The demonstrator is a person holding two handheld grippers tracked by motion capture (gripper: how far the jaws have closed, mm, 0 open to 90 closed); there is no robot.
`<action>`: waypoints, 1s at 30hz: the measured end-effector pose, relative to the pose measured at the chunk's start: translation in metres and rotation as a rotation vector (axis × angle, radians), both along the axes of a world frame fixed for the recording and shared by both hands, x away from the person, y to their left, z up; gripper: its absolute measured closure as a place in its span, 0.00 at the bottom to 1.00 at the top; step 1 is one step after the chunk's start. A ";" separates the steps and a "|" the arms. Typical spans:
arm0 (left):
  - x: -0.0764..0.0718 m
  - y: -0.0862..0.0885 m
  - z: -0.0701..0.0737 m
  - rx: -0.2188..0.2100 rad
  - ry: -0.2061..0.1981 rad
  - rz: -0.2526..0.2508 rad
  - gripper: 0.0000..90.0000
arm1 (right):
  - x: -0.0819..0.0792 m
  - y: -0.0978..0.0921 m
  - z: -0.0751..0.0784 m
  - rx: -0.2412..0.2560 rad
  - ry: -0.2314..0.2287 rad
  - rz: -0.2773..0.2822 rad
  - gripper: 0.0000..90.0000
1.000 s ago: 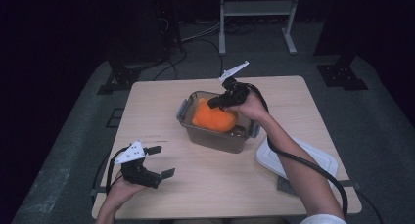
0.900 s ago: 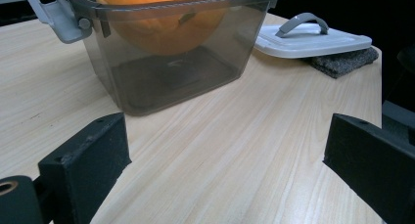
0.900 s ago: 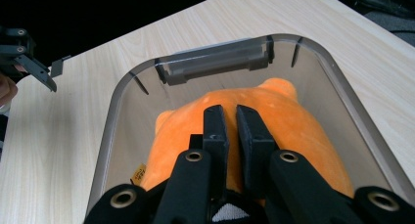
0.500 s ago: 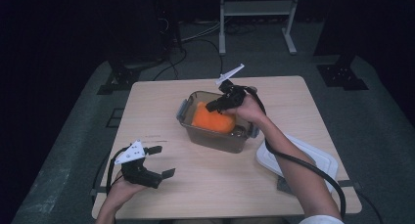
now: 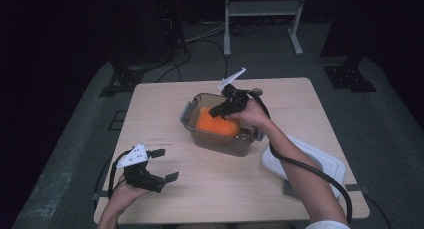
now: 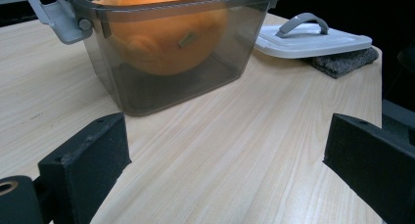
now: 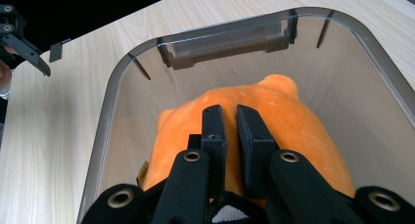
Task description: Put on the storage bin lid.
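Note:
An orange plush toy (image 5: pixel 214 123) lies inside a clear grey-tinted box (image 5: pixel 196 134) at the middle of the table. My right gripper (image 5: pixel 220 110) reaches down into the box from its far right side. In the right gripper view its jaws stand almost together, pinched on the top of the plush toy (image 7: pixel 293 121), so the right gripper (image 7: pixel 231 111) is shut on it. My left gripper (image 5: pixel 164 164) rests near the table's front left, open and holding nothing. From the left gripper (image 6: pixel 225 136) I see the box (image 6: pixel 147 89) and the toy (image 6: pixel 166 33) through its wall.
A white lid (image 5: pixel 305 161) with a grey handle lies at the table's right, partly on a dark grey pad (image 6: pixel 342 62). The box has a grey latch (image 6: pixel 58 18) on its end. Bare wood (image 5: pixel 225 184) stretches between the left gripper and the box.
My right gripper has moved a little down and left, deeper over the box with the toy. The left gripper has stayed where it was.

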State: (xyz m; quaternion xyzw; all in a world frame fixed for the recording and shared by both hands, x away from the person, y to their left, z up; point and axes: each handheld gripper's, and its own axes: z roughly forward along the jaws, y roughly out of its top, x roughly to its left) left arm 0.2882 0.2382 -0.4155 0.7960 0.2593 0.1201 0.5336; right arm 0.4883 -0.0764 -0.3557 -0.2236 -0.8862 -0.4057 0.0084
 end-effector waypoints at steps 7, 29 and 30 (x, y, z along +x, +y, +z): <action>0.000 0.000 0.000 -0.002 -0.002 0.001 0.03 | -0.001 0.000 0.000 -0.006 0.006 -0.001 0.90; 0.000 -0.001 0.000 0.002 0.002 -0.004 0.03 | -0.004 0.003 -0.005 -0.046 0.016 0.005 0.90; 0.000 -0.001 0.000 0.002 0.001 -0.004 0.03 | -0.004 0.003 -0.005 -0.049 0.017 0.007 0.90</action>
